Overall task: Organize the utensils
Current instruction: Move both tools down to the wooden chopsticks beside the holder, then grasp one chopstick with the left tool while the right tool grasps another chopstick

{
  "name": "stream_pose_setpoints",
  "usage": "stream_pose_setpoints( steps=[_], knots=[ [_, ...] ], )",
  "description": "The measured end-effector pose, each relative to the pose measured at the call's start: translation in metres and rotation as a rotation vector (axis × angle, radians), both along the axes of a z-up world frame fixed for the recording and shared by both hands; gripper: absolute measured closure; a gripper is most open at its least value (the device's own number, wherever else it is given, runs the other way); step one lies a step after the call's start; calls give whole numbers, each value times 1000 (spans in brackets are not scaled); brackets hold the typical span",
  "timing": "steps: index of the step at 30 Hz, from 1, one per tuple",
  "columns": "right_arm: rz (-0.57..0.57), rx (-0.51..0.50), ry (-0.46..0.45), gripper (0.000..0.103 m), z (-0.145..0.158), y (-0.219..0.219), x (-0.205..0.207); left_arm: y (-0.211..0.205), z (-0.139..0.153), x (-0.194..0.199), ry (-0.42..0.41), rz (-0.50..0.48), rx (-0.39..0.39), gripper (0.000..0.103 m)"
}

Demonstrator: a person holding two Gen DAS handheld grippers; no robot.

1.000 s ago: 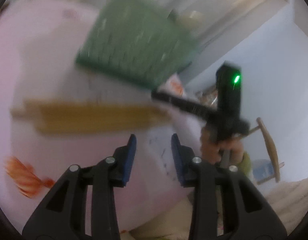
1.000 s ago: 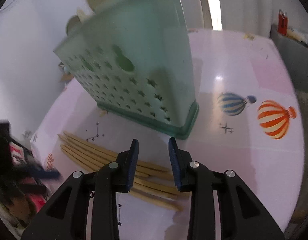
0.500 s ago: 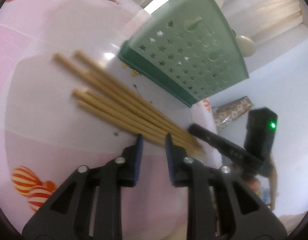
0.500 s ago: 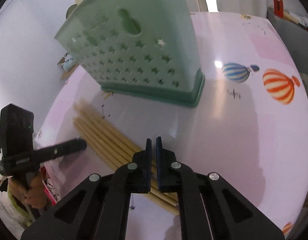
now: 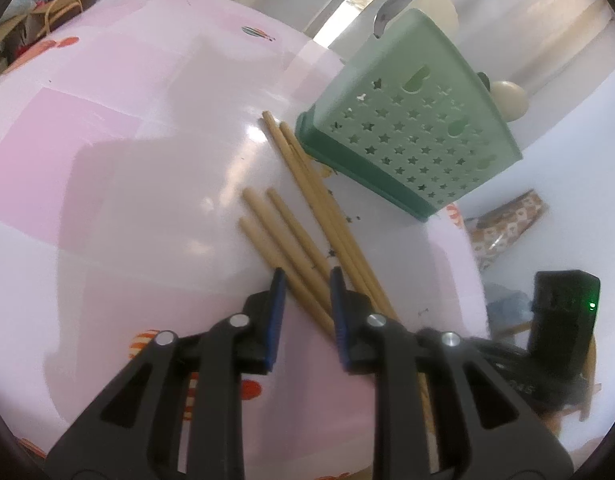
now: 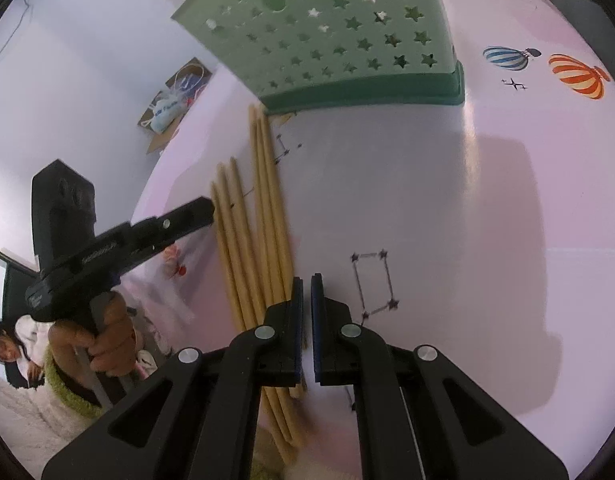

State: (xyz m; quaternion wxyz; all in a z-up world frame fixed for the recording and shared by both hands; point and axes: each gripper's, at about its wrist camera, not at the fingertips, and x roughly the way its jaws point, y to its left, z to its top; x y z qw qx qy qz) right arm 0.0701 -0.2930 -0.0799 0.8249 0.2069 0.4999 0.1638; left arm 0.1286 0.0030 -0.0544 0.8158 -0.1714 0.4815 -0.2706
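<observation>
Both grippers have swung in over the chopsticks (image 5: 307, 236) since a second ago. Left gripper (image 5: 305, 280) has narrowed, jaws ajar astride the bundle, gripping nothing. Right gripper (image 6: 306, 292) has clenched empty, beside the sticks. Chopsticks lie loose on the pink table (image 5: 107, 160), far ends touching the green holder (image 5: 411, 140), where a spoon (image 5: 391, 8) stands
</observation>
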Motion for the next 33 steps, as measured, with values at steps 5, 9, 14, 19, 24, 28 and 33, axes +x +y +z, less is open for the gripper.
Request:
stream_pose_setpoints(
  steps=[5,9,14,19,24,28,33],
  knots=[
    [-41,-56,-48,97,13,-16,-6,-7,3,-3,-37,-8,39,82],
    [-45,-43,-61,97,16,-24,8,-14,1,-6,-34,-26,46,81],
    [15,-38,-95,97,17,-3,29,-24,-1,-6,-38,-29,69,81],
    [72,-58,-100,97,14,21,45,-36,1,-9,-95,-25,159,83],
    [86,-66,-102,97,15,26,48,-41,1,-9,-152,-25,239,90],
    [91,-73,-101,97,16,28,51,-42,0,-7,-169,-24,259,90],
    [114,-105,-100,97,12,40,62,-42,0,-4,-187,-15,280,91]
  ],
)
